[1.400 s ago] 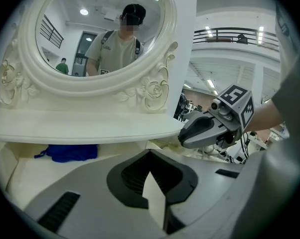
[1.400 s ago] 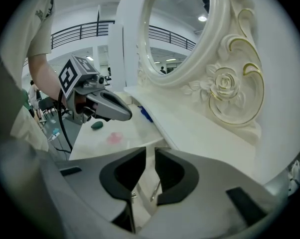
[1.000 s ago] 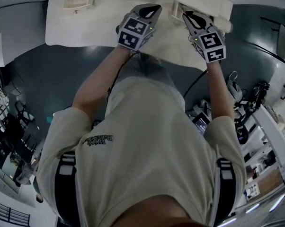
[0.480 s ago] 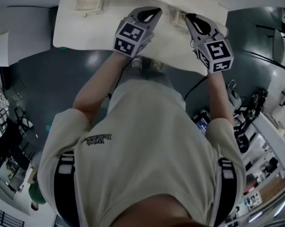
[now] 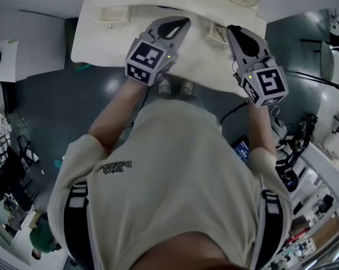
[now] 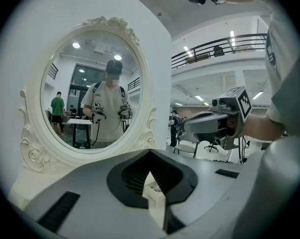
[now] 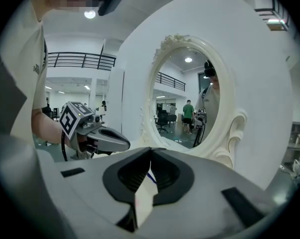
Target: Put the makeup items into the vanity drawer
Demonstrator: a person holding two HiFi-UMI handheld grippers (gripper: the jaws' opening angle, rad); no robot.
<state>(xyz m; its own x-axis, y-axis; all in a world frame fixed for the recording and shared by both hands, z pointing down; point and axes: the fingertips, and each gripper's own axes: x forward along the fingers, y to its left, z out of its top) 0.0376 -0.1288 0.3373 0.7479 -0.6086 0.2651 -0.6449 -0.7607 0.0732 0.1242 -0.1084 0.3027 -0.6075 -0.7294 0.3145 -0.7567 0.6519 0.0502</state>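
Dark grey-blue floor (image 5: 51,111) fills the lower head view; the cream vanity worktop (image 5: 200,66) sits at the top. A person in a beige T-shirt (image 5: 175,173) stands at it, both arms reaching over the worktop edge.

Left hand-held gripper (image 5: 181,22):
- Its own view shows the jaw tips touching, so the opening is narrow.
- A pale cream shape shows in the gap below the tips (cannot tell whether it is a gripped piece or the vanity seen through the gap).
- Its marker cube (image 5: 147,61) faces up.

Right hand-held gripper (image 5: 232,30):
- The jaws have just been closing, and their tips meet.
- No object is pinched between them; only a thin blue line shows through the gap, and I cannot identify it.
- Its marker cube (image 5: 266,86) is tilted toward the camera.

Task item:
- The vanity drawer (image 5: 110,13) shows as a small front with a knob, left of the left hand-held gripper and apart from it.
- A second drawer front (image 5: 215,32) lies between the two sets of tips, just beside the right one.
- Both fronts look pushed in.

The oval mirror (image 6: 97,83) has an ornate white frame. Both hand-held grippers point roughly toward it, and its glass reflects the person holding them at chest height. Each gripper view shows the other hand-held gripper alongside, apart from it
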